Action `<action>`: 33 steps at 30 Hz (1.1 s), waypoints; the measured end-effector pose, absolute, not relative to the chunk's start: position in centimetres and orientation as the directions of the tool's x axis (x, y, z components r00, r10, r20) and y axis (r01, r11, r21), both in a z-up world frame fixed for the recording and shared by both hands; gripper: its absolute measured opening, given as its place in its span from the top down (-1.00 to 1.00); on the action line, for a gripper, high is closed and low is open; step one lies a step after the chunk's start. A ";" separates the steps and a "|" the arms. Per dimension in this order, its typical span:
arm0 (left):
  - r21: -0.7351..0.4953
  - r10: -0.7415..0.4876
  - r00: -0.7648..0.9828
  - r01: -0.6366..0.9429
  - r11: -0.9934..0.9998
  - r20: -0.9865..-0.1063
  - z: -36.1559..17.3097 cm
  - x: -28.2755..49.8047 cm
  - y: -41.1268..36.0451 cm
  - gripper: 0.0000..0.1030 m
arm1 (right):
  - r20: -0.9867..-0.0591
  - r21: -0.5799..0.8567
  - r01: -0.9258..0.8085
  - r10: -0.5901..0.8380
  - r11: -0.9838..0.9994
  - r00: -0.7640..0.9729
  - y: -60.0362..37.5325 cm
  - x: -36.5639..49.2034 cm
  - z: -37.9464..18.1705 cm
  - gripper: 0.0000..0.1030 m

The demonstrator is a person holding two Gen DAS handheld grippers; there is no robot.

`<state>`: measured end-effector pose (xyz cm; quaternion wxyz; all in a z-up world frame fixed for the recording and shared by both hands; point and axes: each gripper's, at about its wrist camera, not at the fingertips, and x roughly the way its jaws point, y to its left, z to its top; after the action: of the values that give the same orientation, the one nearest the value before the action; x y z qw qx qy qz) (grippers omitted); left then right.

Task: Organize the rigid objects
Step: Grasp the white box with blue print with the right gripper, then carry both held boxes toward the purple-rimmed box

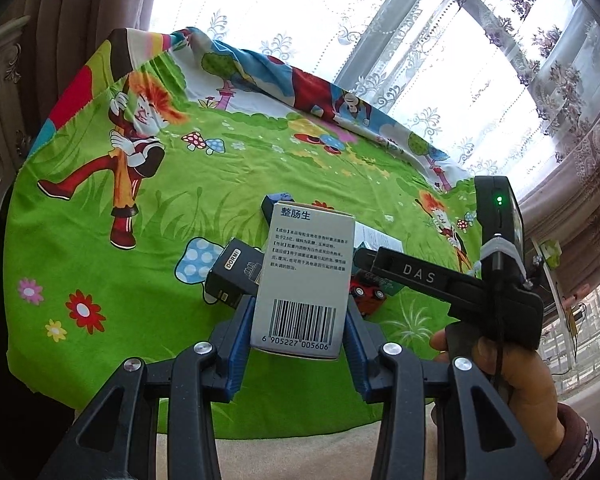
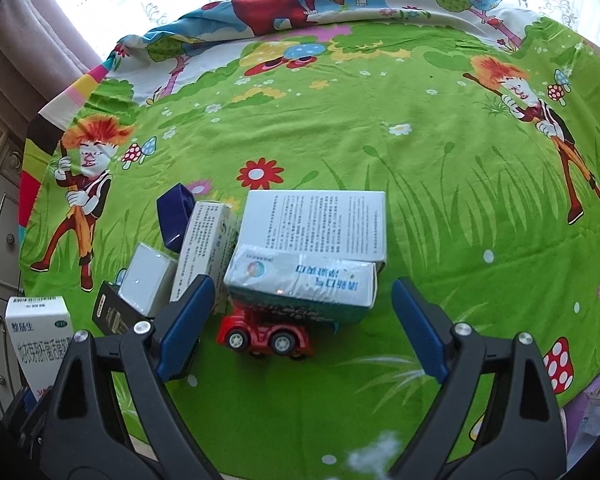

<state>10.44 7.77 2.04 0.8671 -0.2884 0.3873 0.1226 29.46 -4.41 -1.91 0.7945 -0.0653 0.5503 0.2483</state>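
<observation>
My left gripper [image 1: 298, 320] is shut on a white medicine box [image 1: 306, 276] with a barcode and holds it above the green cartoon cloth; the same box [image 2: 40, 340] shows at the left edge of the right wrist view. My right gripper [image 2: 300, 320] is open and empty, its blue pads either side of a red toy car [image 2: 266, 334]. Behind the car a white and teal box [image 2: 300, 280] lies on a larger white box [image 2: 320, 224]. To their left stand a tall white box [image 2: 204, 248], a small white box [image 2: 146, 280], a black box [image 2: 108, 312] and a dark blue box [image 2: 176, 216].
The cloth [image 2: 420, 140] covers a round table by a window with lace curtains [image 1: 420, 60]. A cabinet [image 1: 0, 100] stands at the left. The right gripper and the hand holding it [image 1: 500, 300] show at the right of the left wrist view.
</observation>
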 end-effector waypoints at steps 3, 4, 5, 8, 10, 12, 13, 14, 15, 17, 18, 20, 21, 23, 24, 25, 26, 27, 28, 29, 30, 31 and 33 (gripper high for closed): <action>-0.406 -0.011 0.666 -0.441 0.800 -0.746 1.8 10.5 7.9 0.17 | -0.908 0.156 -0.462 0.311 0.873 0.281 -4.4 29.7 -2.4 -0.61; -0.405 -0.010 0.665 -0.443 0.800 -0.747 1.7 10.5 7.9 0.17 | -0.910 0.156 -0.462 0.309 0.873 0.275 -4.4 29.7 -2.6 -0.48; -0.404 -0.009 0.664 -0.444 0.800 -0.748 1.7 10.5 7.8 0.17 | -0.910 0.161 -0.461 0.312 0.873 0.273 -4.5 29.7 -2.6 -0.48; -0.394 0.000 0.662 -0.445 0.804 -0.749 1.8 10.5 7.7 0.17 | -0.906 0.168 -0.456 0.319 0.874 0.278 -5.0 29.7 -2.3 -0.48; -0.385 0.007 0.660 -0.446 0.808 -0.751 2.0 10.5 7.6 0.17 | -0.902 0.170 -0.456 0.325 0.874 0.286 -5.3 29.6 -1.8 -0.47; -0.378 0.013 0.660 -0.446 0.811 -0.751 2.2 10.6 7.4 0.17 | -0.895 0.179 -0.458 0.338 0.871 0.291 -5.6 29.4 -1.2 -0.47; -0.376 0.013 0.660 -0.445 0.813 -0.752 2.3 10.7 7.3 0.17 | -0.892 0.184 -0.460 0.344 0.869 0.294 -5.9 29.3 -0.9 -0.47; -0.374 0.012 0.660 -0.441 0.816 -0.751 2.5 10.7 7.1 0.17 | -0.888 0.187 -0.460 0.349 0.868 0.299 -6.2 29.2 -0.6 -0.47; -0.371 0.011 0.659 -0.437 0.820 -0.752 2.6 10.8 6.9 0.17 | -0.885 0.189 -0.458 0.353 0.869 0.303 -6.6 29.1 -0.3 -0.47; -0.366 0.008 0.657 -0.430 0.825 -0.754 2.9 11.0 6.4 0.17 | -0.878 0.198 -0.455 0.364 0.868 0.313 -7.4 28.9 0.4 -0.47; -0.366 0.003 0.655 -0.426 0.827 -0.755 2.9 11.1 6.2 0.17 | -0.875 0.197 -0.455 0.365 0.868 0.317 -7.8 28.8 0.7 -0.47; -0.369 -0.007 0.653 -0.420 0.829 -0.758 3.1 11.4 5.7 0.17 | -0.871 0.198 -0.457 0.370 0.867 0.324 -8.7 28.6 1.3 -0.47; -0.369 -0.011 0.652 -0.415 0.832 -0.758 3.2 11.6 5.3 0.17 | -0.869 0.197 -0.459 0.372 0.866 0.328 -9.1 28.5 1.6 -0.47; -0.365 -0.014 0.652 -0.407 0.837 -0.758 3.4 11.8 4.7 0.17 | -0.863 0.190 -0.462 0.372 0.866 0.342 -10.0 28.2 2.1 -0.47; -0.363 -0.016 0.652 -0.401 0.841 -0.758 3.5 12.0 4.4 0.17 | -0.861 0.187 -0.462 0.371 0.867 0.347 -10.4 28.1 2.4 -0.47; -0.361 -0.017 0.652 -0.397 0.844 -0.758 3.6 12.2 4.0 0.17 | -0.859 0.187 -0.462 0.373 0.867 0.351 -10.8 28.0 2.6 -0.47; -0.360 -0.020 0.651 -0.392 0.847 -0.759 3.7 12.3 3.7 0.17 | -0.856 0.186 -0.464 0.374 0.866 0.356 -11.2 27.9 2.8 -0.47; -0.358 -0.024 0.651 -0.386 0.850 -0.759 3.8 12.5 3.3 0.17 | -0.854 0.183 -0.466 0.375 0.866 0.361 -11.4 27.8 3.0 -0.47; -0.358 -0.028 0.650 -0.382 0.852 -0.759 3.9 12.6 2.9 0.17 | -0.852 0.179 -0.469 0.375 0.865 0.366 -11.8 27.6 3.3 -0.47; -0.358 -0.032 0.650 -0.376 0.855 -0.759 4.0 12.7 2.6 0.17 | -0.850 0.175 -0.471 0.374 0.865 0.371 -12.1 27.4 3.5 -0.47; -0.357 -0.036 0.650 -0.369 0.858 -0.759 4.2 12.9 2.1 0.17 | -0.848 0.173 -0.472 0.374 0.865 0.375 -12.5 27.2 3.6 -0.47; -0.355 -0.040 0.650 -0.361 0.862 -0.759 4.3 13.0 1.7 0.17 | -0.846 0.172 -0.470 0.374 0.866 0.379 -12.9 27.1 3.7 -0.47; -0.353 -0.050 0.648 -0.348 0.868 -0.760 4.4 13.3 0.9 0.17 | -0.843 0.172 -0.464 0.374 0.869 0.387 -13.8 26.9 4.0 -0.47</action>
<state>13.35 0.89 4.38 0.8748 -0.2420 0.4110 0.0853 26.90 -13.79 4.01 0.8314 -0.0459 0.4930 0.2521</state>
